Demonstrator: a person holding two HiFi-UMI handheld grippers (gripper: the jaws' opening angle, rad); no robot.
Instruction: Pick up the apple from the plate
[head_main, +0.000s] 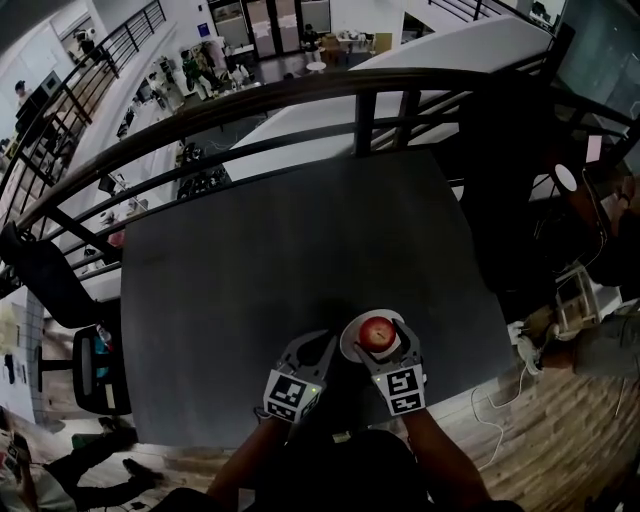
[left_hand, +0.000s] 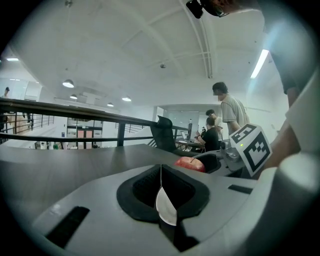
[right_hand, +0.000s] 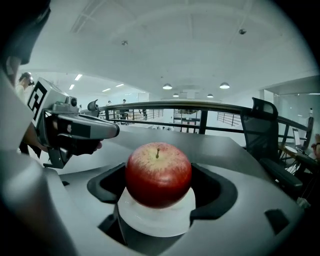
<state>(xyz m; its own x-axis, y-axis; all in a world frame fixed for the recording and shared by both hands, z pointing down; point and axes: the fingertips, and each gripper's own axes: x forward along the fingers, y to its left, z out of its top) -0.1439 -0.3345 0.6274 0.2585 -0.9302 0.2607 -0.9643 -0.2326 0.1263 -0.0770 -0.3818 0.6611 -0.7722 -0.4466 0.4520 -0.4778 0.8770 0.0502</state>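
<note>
Apple (right_hand: 158, 174) sits on white plate (right_hand: 156, 224) at the near edge of the dark table (head_main: 300, 240), right of centre. Right gripper (head_main: 381, 338) has its jaws closed on the apple, one on each side, no gap visible. Left gripper (left_hand: 160, 180) is just left of the plate, jaws pressed together holding nothing, plate rim showing at their tip.

Right tool (head_main: 384, 338) clasps the apple (head_main: 378, 330) on the plate (head_main: 349, 340).
</note>
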